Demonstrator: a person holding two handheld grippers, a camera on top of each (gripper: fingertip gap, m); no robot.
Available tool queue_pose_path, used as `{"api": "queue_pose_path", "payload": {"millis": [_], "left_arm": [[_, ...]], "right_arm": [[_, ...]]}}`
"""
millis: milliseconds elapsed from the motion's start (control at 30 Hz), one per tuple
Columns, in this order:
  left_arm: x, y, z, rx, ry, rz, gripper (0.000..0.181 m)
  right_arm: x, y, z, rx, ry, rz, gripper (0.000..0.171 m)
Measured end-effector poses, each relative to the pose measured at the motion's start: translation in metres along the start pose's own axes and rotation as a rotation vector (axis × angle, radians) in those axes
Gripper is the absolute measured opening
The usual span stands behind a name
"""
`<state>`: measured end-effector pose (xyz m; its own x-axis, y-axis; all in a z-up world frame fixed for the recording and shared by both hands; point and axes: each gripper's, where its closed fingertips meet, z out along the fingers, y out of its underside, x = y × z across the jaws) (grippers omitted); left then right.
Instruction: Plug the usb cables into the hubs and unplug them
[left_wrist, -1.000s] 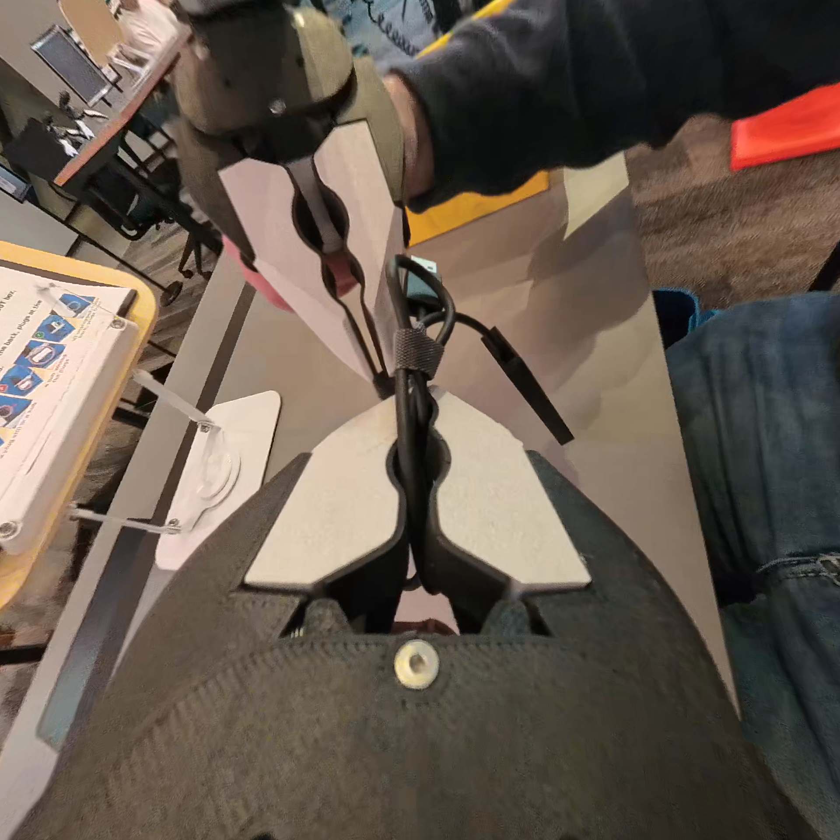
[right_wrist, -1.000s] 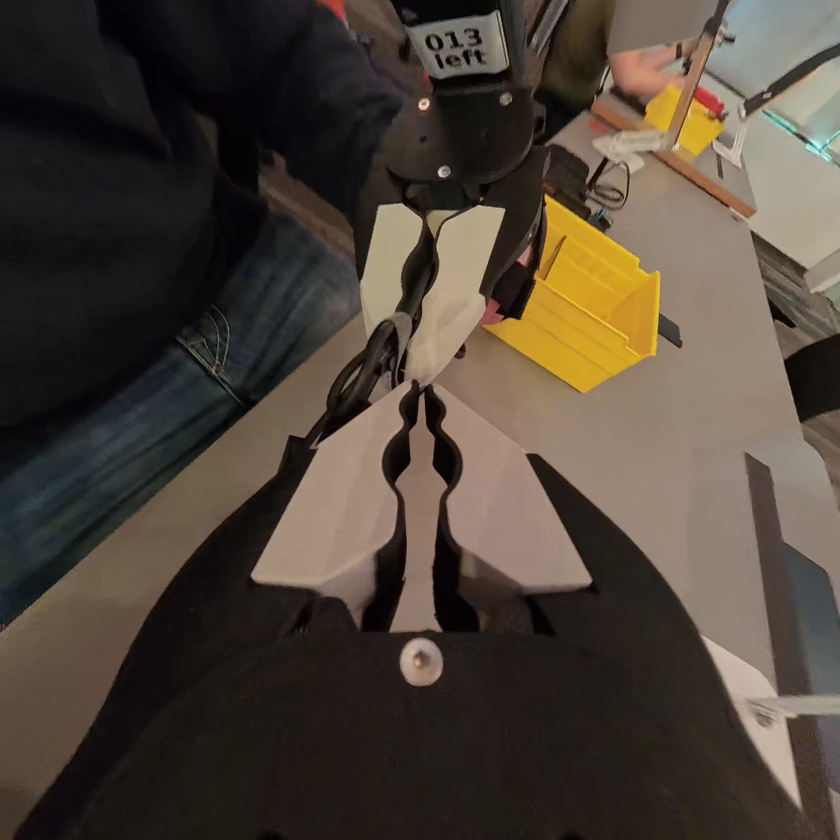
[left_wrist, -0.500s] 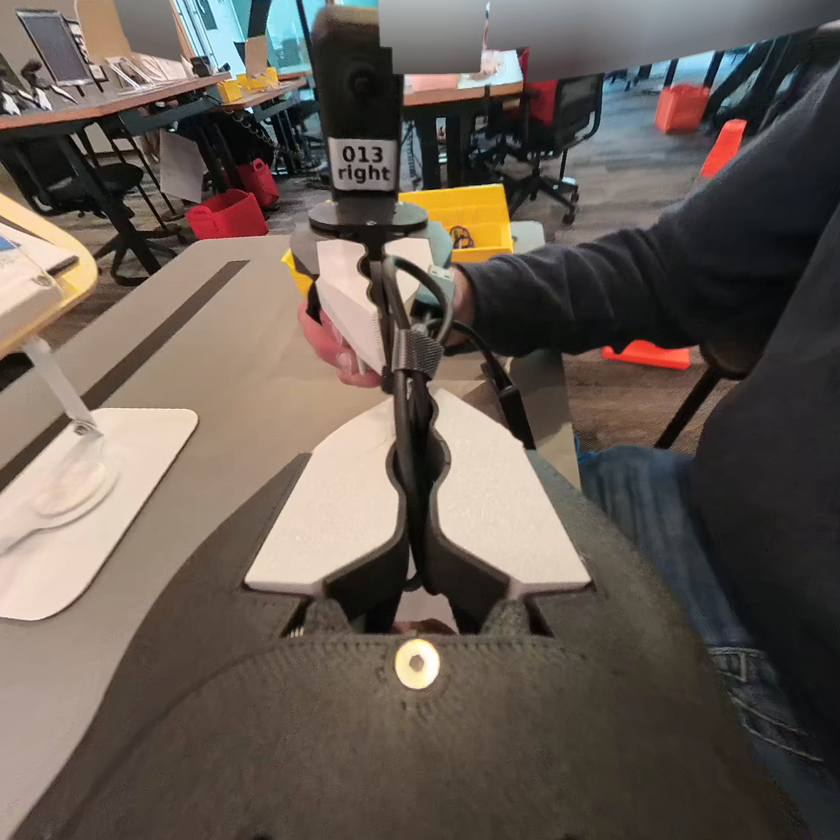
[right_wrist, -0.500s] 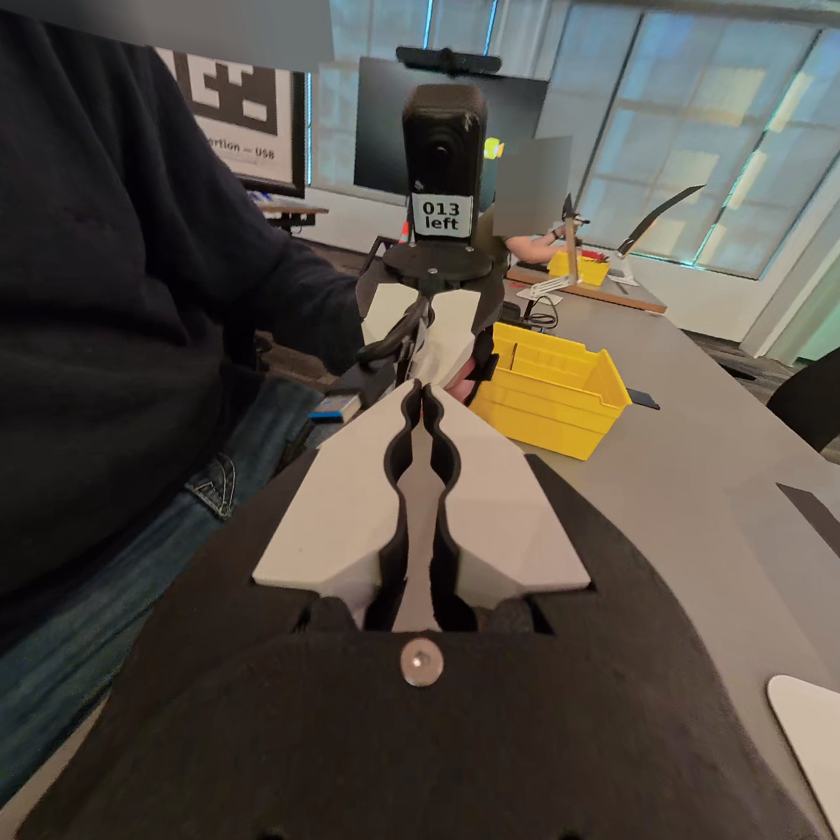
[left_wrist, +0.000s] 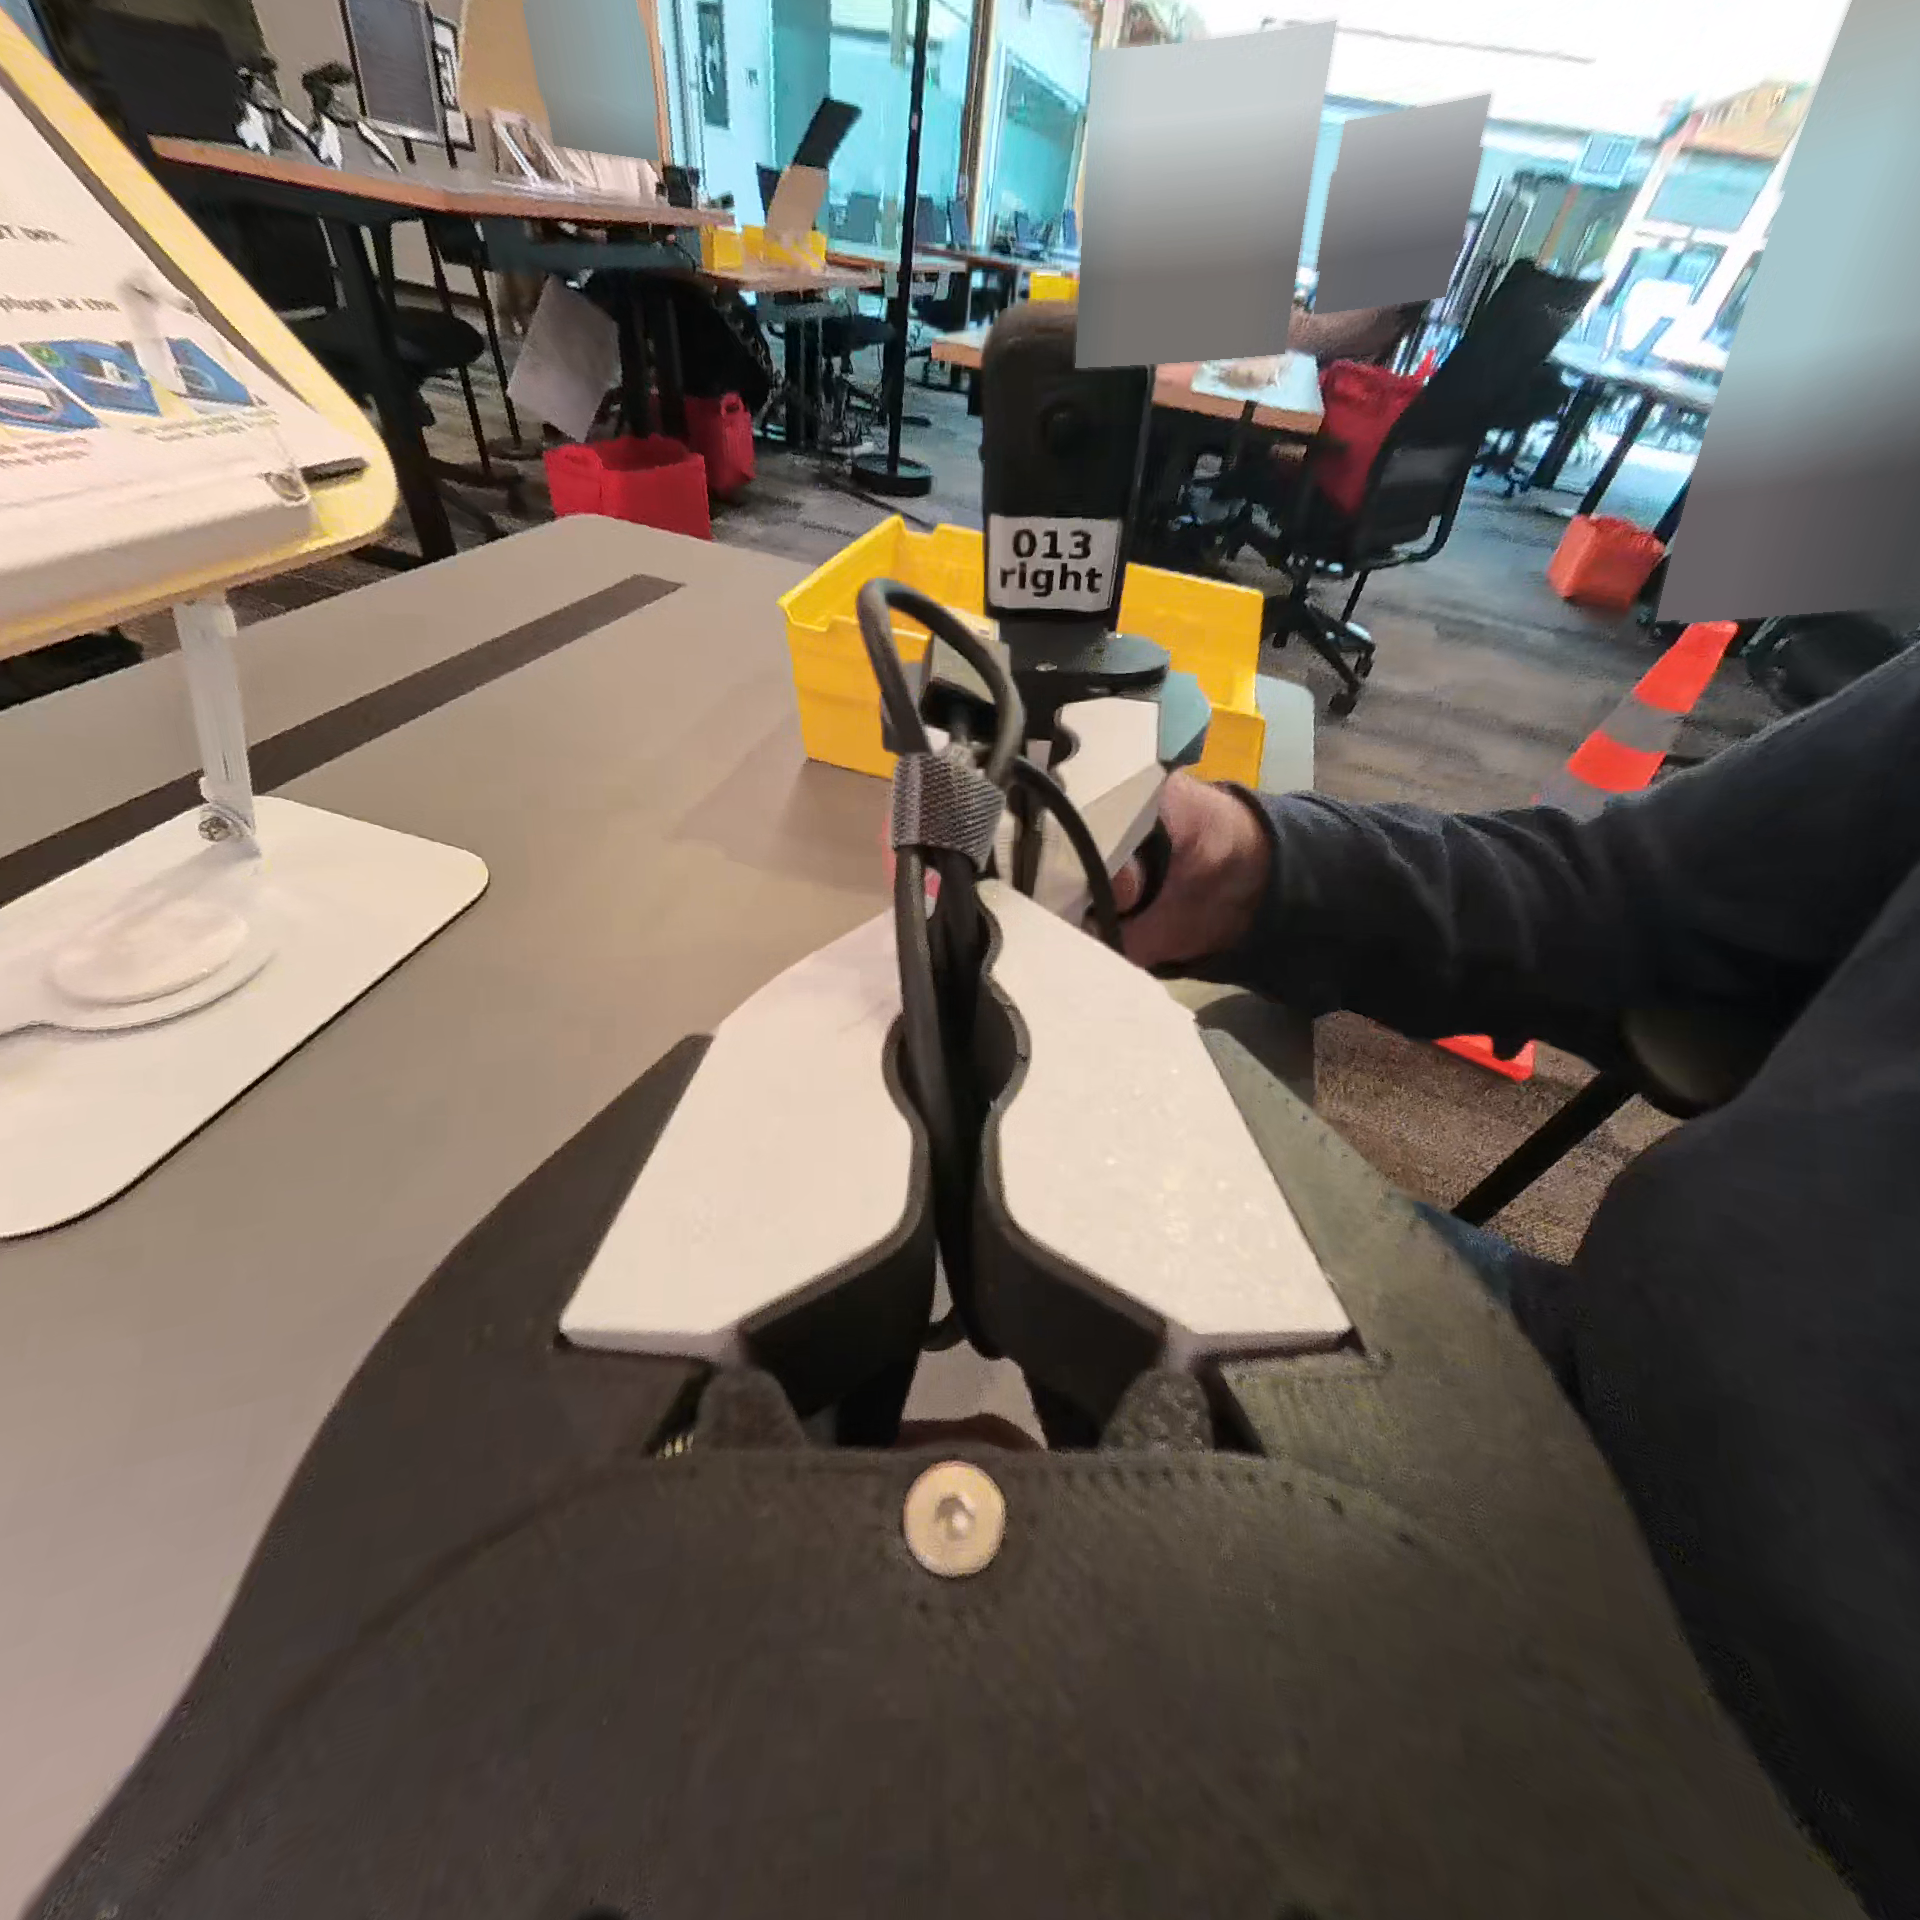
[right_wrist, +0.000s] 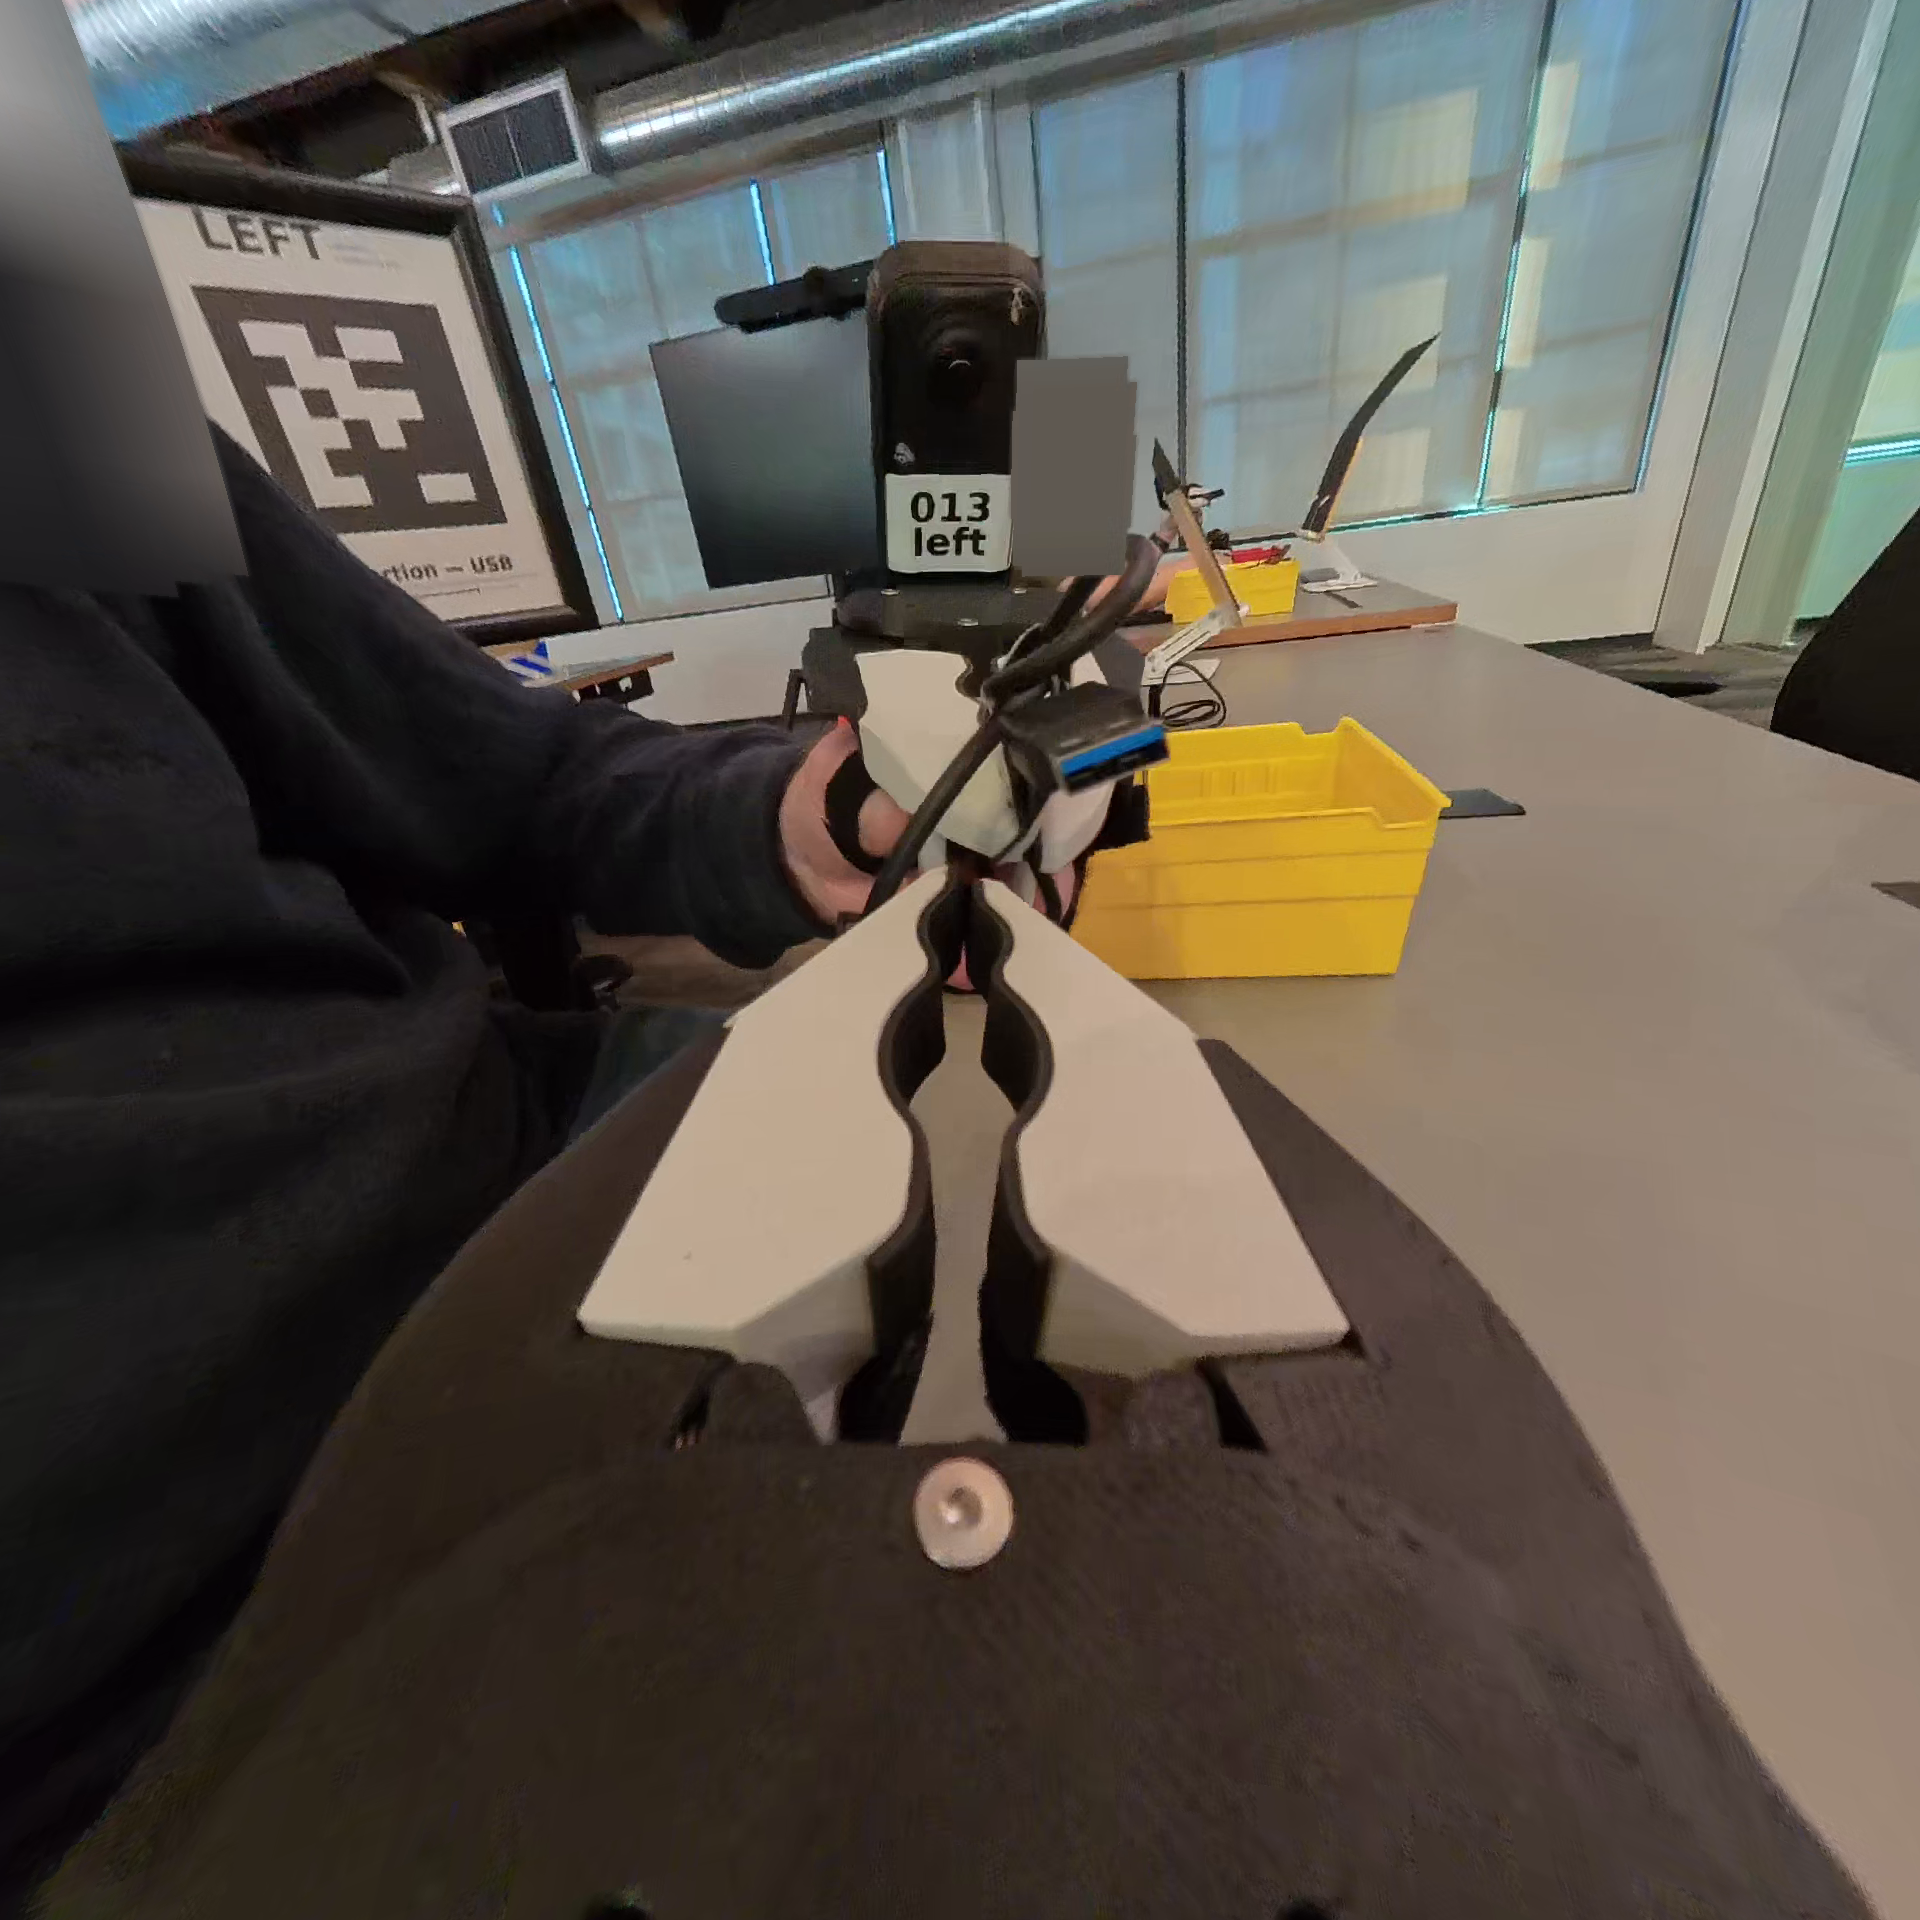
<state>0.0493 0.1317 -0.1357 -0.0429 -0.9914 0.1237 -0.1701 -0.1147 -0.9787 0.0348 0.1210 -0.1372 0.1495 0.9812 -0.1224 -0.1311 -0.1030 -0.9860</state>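
Note:
My left gripper (left_wrist: 971, 904) is shut on a black usb cable (left_wrist: 935, 1049) that is bundled by a grey strap (left_wrist: 945, 805) just past the fingertips. In the right wrist view the left gripper (right_wrist: 982, 821) faces me, and the cable's plug with a blue insert (right_wrist: 1107, 743) sticks out to the right above it. My right gripper (right_wrist: 961, 888) is shut and empty, tip to tip with the left one. It shows in the left wrist view (left_wrist: 1070, 790) right behind the cable loop. No hub shows in either view.
A yellow bin (right_wrist: 1268, 862) stands on the grey table (right_wrist: 1558, 1039) just behind both grippers; it also shows in the left wrist view (left_wrist: 831, 665). A white stand base (left_wrist: 239, 987) with an instruction board (left_wrist: 135, 416) is at the left. The person's sleeve (left_wrist: 1507, 914) and body are on the right. Both grippers' tips are close together, under 4 cm apart. Left tips and right tips are each some 35 cm from the white stand base (left_wrist: 239, 987).
Both grippers have tilted up from looking down at the table to nearly level. The left still holds the cable; its blue plug now points sideways above the right gripper's tips.

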Motion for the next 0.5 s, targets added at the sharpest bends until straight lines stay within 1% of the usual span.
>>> {"api": "queue_pose_path", "payload": {"millis": [133, 200, 233, 300, 333, 400, 433, 467, 500], "left_arm": [[-0.006, 0.004, -0.003, -0.012, -0.013, -0.013, 0.0], [-0.006, 0.004, -0.002, -0.016, 0.003, -0.032, 0.0], [-0.006, 0.004, -0.001, -0.019, 0.003, -0.026, 0.0], [-0.005, 0.005, 0.0, -0.034, 0.005, -0.025, 0.0], [-0.007, 0.006, 0.0, -0.042, -0.009, -0.02, 0.0], [-0.011, 0.005, -0.001, -0.051, -0.038, -0.032, 0.0], [-0.013, 0.005, -0.002, -0.054, -0.051, -0.043, 0.0], [-0.016, 0.006, -0.002, -0.068, -0.069, -0.055, 0.0], [-0.018, 0.008, -0.001, -0.086, -0.079, -0.068, 0.0]], "right_arm": [[0.012, 0.004, -0.014, -0.055, 0.068, -0.032, 0.0], [0.014, 0.005, -0.02, -0.107, 0.113, -0.091, 0.002], [0.015, 0.003, -0.022, -0.12, 0.135, -0.112, 0.007], [0.026, 0.003, -0.031, -0.183, 0.232, -0.141, 0.025], [0.037, 0.003, -0.041, -0.224, 0.324, -0.16, 0.025], [0.047, -0.002, -0.063, -0.282, 0.474, -0.225, 0.02], [0.044, -0.008, -0.072, -0.308, 0.531, -0.299, 0.011], [0.036, -0.015, -0.076, -0.321, 0.572, -0.394, 0.008], [0.025, -0.018, -0.073, -0.354, 0.571, -0.468, 0.007]]}}
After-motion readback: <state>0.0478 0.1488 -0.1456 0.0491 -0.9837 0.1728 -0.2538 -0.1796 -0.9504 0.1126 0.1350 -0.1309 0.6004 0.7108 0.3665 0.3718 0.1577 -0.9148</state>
